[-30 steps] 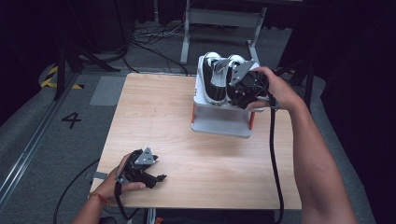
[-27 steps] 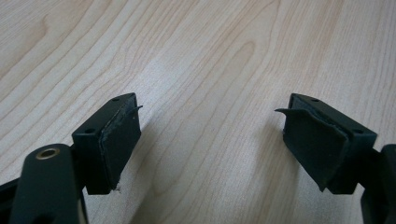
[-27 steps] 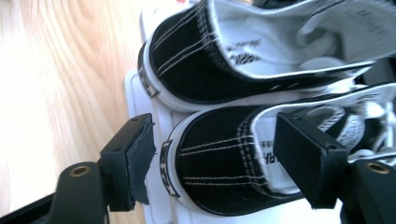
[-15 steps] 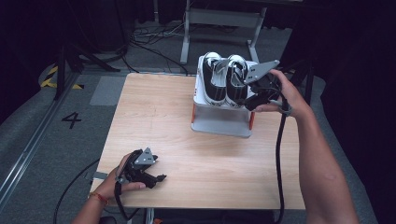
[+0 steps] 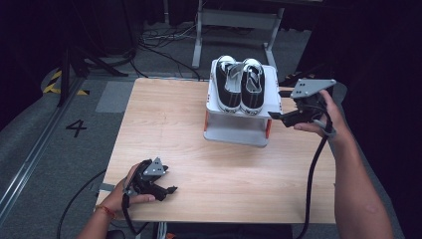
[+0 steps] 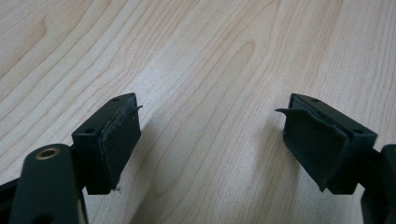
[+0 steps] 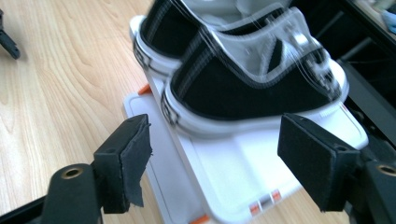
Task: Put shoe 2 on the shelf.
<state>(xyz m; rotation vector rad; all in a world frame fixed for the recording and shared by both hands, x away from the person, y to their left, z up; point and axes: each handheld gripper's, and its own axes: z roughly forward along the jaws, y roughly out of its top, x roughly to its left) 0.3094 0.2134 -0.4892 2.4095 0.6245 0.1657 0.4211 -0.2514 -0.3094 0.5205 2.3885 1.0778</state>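
Note:
A pair of black sneakers (image 5: 239, 87) with white soles stands side by side on top of a small white rack (image 5: 234, 133) at the far middle of the wooden table (image 5: 164, 114). My right gripper (image 5: 278, 118) hovers just right of the rack, pointing at it. Its jaws have just been opening and stand open with nothing between them. In the right gripper view the sneakers (image 7: 247, 88) lie beyond the right gripper (image 7: 215, 154), above the rack's white top (image 7: 233, 177). My left gripper (image 5: 168, 192) rests at the near left of the table, open. In the left gripper view the left gripper (image 6: 210, 135) has only bare wood between its pads.
Grey floor surrounds the table, with cables (image 5: 164, 40) and a metal stand's legs (image 5: 234, 20) behind it. A painted number 4 (image 5: 77, 128) and yellow-black tape (image 5: 52, 84) mark the floor at the left. The right gripper's cable (image 5: 313, 169) hangs over the table's right side.
My right gripper has drawn back from the right sneaker on the rack, moving right and toward the near side. The left hand and its gripper have stayed put.

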